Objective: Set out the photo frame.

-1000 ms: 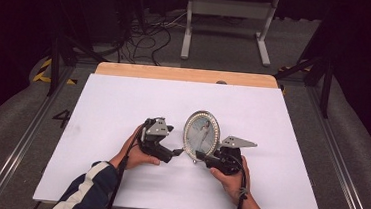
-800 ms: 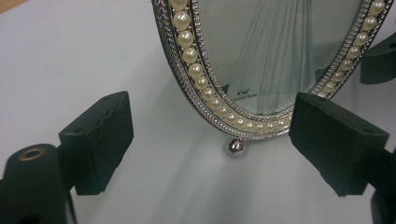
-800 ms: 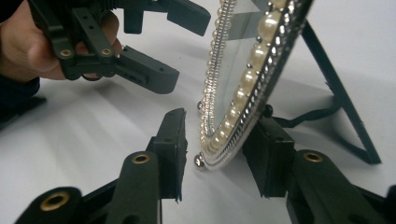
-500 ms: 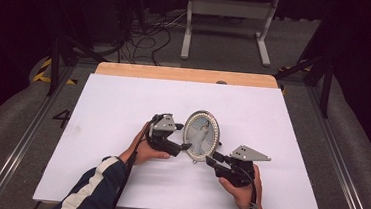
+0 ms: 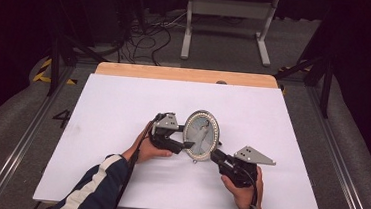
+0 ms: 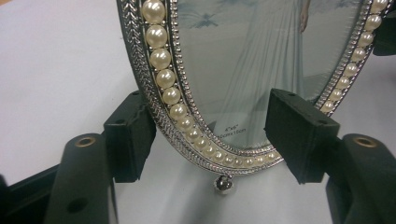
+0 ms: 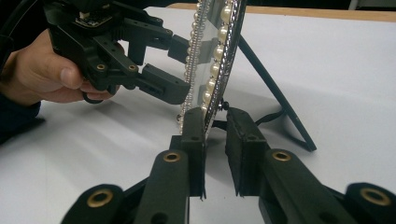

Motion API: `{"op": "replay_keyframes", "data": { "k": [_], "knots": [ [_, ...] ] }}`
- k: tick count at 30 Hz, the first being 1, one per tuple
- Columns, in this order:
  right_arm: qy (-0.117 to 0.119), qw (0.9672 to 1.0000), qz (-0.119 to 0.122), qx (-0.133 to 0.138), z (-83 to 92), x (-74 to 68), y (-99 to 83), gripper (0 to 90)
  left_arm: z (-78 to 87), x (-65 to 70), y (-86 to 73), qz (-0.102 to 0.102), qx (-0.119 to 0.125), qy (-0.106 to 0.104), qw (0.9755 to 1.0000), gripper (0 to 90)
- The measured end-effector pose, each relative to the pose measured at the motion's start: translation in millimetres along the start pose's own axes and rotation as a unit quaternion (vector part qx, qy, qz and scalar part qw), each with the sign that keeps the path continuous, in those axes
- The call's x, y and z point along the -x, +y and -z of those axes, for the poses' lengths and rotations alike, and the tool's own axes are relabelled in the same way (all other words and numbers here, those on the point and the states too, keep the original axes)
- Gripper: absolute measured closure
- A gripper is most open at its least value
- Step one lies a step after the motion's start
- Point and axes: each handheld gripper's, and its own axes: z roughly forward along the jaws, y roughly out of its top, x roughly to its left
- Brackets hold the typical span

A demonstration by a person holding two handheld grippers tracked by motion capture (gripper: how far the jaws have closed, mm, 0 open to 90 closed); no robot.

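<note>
A white table (image 5: 123, 109) is seen from above, with a person's two forearms coming in from the near edge. At left, a dark sleeve with a white stripe (image 5: 94, 190) leads to the left hand (image 5: 142, 149), which holds the left gripper (image 5: 186, 145). Its tips reach the lower left rim of an oval picture frame (image 5: 201, 134) that stands upright near the middle of the table. In the left gripper view the jaws straddle the frame's lower rim, one pad behind the silver edge and one in front of the glass. They have just been closing, and a gap shows on each side, so they do not yet press on it. The frame has a ring of pearl beads (image 6: 161, 58) and a small ball foot (image 6: 223, 184) at the bottom.

At right, the right hand (image 5: 241, 189) holds the right gripper (image 5: 215, 155) at the frame's lower right rim. In the right gripper view its jaws stand narrow, having just been closing, with the frame's edge (image 7: 212, 88) between the pads; whether they press on it I cannot tell. Behind the frame, its dark prop leg (image 7: 275, 93) slants down to the table.
</note>
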Motion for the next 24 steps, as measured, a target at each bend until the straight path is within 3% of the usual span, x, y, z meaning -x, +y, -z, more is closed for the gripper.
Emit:
{"op": "replay_keyframes", "data": {
  "k": [2, 4, 15, 24],
  "knots": [
    [0.001, 1.0000, 0.002, 0.001, 0.7, -0.3, 0.3, 81.0, 0.6, 0.2, 0.1, -0.003, -0.002, 0.003, 1.0000, 40.6],
    [0.001, 1.0000, 0.001, -0.001, 0.6, 0.2, 1.0, 81.0, 1.6, 1.7, 0.5, -0.019, -0.012, 0.013, 0.9997, 41.9],
    [-0.001, 1.0000, -0.003, -0.001, -1.4, 4.9, 1.9, 82.4, 8.4, 1.2, -1.4, -0.010, -0.018, 0.007, 0.9998, 43.9],
    [0.002, 1.0000, -0.003, 0.003, -5.1, 7.6, 3.9, 84.7, 14.1, 2.6, -3.6, -0.015, -0.028, 0.009, 0.9995, 43.7]
  ]
}}
